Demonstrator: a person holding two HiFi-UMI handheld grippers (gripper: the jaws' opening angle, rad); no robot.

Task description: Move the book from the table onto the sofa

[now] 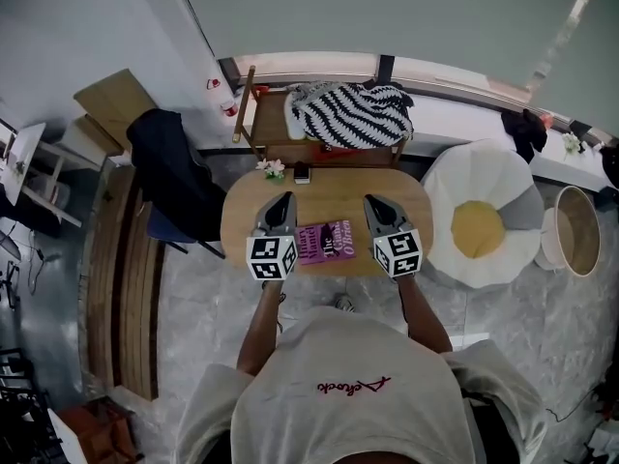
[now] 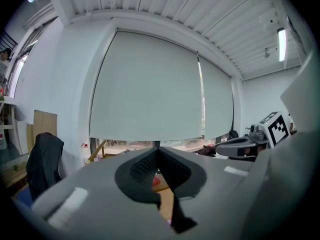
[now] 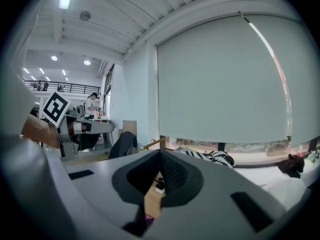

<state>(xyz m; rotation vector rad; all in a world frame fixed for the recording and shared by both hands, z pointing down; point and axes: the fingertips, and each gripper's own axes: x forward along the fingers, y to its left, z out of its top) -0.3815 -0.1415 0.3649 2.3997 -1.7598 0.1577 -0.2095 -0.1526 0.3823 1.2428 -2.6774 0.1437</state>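
A purple-covered book [image 1: 326,242] lies flat near the front edge of the oval wooden table [image 1: 324,196]. My left gripper [image 1: 281,200] hovers over the table just left of the book, jaws shut and empty. On the book's right side my right gripper [image 1: 371,202] hangs the same way, shut with nothing in it. In the left gripper view the left gripper [image 2: 158,151] points almost level toward the window blind, and the right gripper [image 2: 235,147] shows at its right. The right gripper view looks past the closed jaws of the right gripper [image 3: 160,154] to a sliver of table [image 3: 151,200].
A wooden-framed sofa [image 1: 253,114] with a black-and-white striped throw [image 1: 351,112] stands behind the table. A small flower pot [image 1: 273,168] and a small dark bottle [image 1: 302,173] sit at the table's far edge. A dark-draped chair [image 1: 176,177] is left, a white-and-yellow beanbag [image 1: 480,222] right.
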